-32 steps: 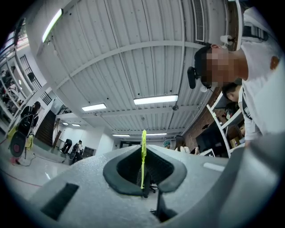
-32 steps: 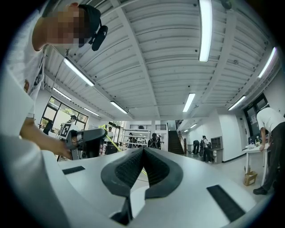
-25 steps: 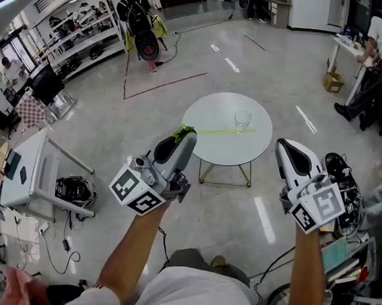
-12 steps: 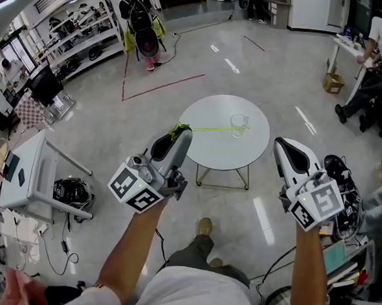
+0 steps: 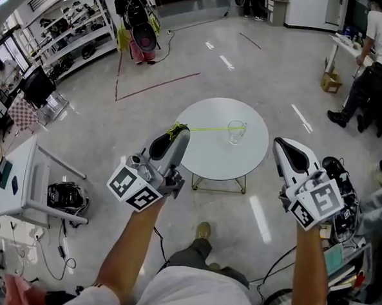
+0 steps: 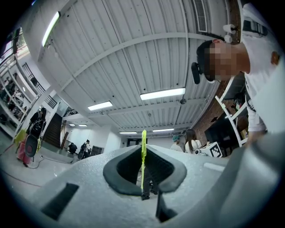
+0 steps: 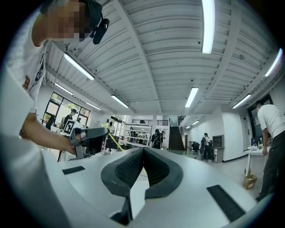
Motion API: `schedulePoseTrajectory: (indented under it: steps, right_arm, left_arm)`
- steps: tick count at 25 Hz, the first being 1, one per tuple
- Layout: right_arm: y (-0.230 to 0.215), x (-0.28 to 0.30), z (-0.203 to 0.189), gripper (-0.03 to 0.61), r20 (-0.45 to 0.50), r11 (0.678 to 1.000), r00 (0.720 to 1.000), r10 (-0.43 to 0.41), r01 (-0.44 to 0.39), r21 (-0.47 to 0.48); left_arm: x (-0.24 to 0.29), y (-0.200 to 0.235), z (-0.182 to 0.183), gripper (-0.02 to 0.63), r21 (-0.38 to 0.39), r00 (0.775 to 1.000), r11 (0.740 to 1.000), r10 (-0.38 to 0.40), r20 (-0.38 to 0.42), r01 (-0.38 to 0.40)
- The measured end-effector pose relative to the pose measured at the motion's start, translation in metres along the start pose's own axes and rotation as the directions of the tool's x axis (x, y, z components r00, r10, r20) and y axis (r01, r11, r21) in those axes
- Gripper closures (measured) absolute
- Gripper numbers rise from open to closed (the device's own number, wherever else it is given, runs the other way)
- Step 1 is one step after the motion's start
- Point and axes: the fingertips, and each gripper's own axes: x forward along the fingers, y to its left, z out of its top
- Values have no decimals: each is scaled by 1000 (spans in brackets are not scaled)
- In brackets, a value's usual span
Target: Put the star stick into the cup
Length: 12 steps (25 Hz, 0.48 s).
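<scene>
1. The star stick (image 5: 208, 128) is clamped at its near end between the jaws of the left gripper (image 5: 177, 131). It reaches across the round table (image 5: 216, 160), and seen from above its far tip meets the rim of the cup (image 5: 235, 132).
2. The cup stands upright on the table's far half.
3. The right gripper (image 5: 285, 147) hangs just right of the table, jaws pressed together on nothing.
4. Since a second ago the holder has stepped forward, and a shoe (image 5: 203, 230) now shows on the floor. The grip is unchanged.
5. Shelving (image 5: 75, 38) lines the far left, and a person (image 5: 378, 44) stands far right.
</scene>
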Motion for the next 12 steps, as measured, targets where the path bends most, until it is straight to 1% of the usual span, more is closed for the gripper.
schedulePoseTrajectory:
  steps: [8, 12]
  right_arm:
    - [-34, 46, -15, 568, -30, 1000, 999, -27, 27, 8]
    - [-50, 73, -21, 568, -45, 999, 998, -43, 44, 7]
  left_arm:
    - [33, 51, -25, 584, 0, 998, 1000, -26, -59, 26]
    - [47, 80, -39, 584, -12, 995, 999, -44, -89, 43]
